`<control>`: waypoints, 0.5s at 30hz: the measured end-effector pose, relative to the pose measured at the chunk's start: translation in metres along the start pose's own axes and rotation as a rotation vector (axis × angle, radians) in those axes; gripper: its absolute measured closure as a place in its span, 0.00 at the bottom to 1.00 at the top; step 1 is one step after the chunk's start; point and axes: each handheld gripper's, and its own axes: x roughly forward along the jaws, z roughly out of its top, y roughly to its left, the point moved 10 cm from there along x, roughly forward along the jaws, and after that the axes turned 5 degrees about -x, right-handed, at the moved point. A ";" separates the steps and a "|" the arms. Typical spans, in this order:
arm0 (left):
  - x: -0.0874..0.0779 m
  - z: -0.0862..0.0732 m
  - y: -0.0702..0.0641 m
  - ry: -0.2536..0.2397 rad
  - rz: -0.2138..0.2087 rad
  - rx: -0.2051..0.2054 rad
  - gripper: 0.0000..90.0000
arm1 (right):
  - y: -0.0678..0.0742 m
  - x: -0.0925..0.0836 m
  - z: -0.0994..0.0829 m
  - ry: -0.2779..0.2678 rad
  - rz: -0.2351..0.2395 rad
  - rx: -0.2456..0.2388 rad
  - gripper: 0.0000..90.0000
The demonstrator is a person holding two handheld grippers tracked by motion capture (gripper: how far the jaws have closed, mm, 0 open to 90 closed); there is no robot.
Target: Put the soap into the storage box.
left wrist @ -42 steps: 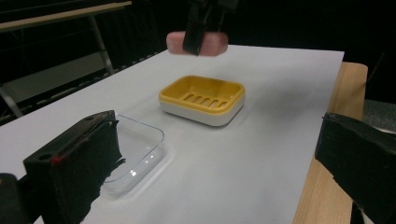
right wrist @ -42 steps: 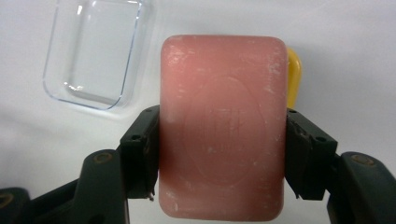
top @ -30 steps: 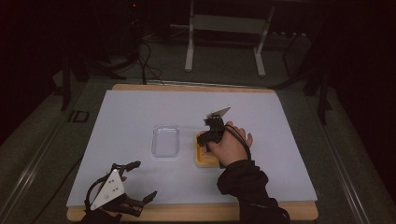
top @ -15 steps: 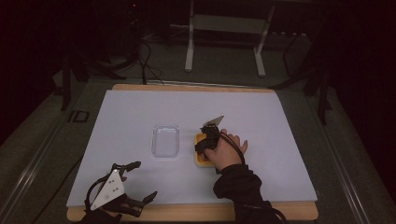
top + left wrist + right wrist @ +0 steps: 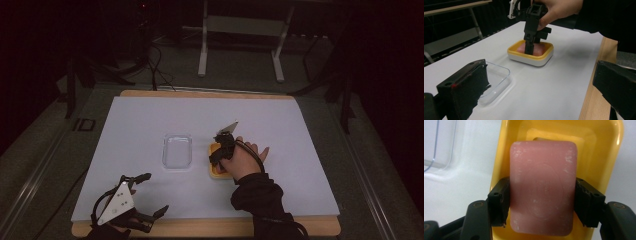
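Observation:
A pink soap bar [image 5: 543,187] lies in a yellow soap dish [image 5: 599,157] with a white base [image 5: 531,58]. My right gripper [image 5: 542,195] points straight down into the dish, its pads against the soap's two long sides. Its jaws have just been opening slightly, with the soap still between them. In the high view the right gripper [image 5: 220,150] stands over the dish [image 5: 215,172] at mid table. My left gripper [image 5: 156,192] rests near the table's front left edge, jaws wide apart and nothing between them.
A clear plastic container [image 5: 177,150] sits just left of the dish, and shows close to the left jaw in the left gripper view [image 5: 496,77]. The white mat [image 5: 300,130] covers a wooden table top [image 5: 210,227]. A metal stand [image 5: 240,30] is beyond the far edge.
The right hand has come down and tipped upright over the dish, bringing the soap into it. The left gripper has stayed where it was.

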 end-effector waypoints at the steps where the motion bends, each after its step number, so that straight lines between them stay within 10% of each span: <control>1: 0.000 0.000 0.000 0.001 0.000 0.000 0.01 | -0.001 -0.004 0.002 -0.020 0.000 0.010 0.40; 8: 0.000 0.000 0.000 0.003 0.000 -0.001 0.01 | -0.006 -0.026 0.008 -0.053 -0.022 -0.048 0.40; 15: 0.001 -0.001 0.000 0.003 0.000 -0.003 0.01 | -0.003 -0.053 0.011 -0.105 0.098 -0.057 0.34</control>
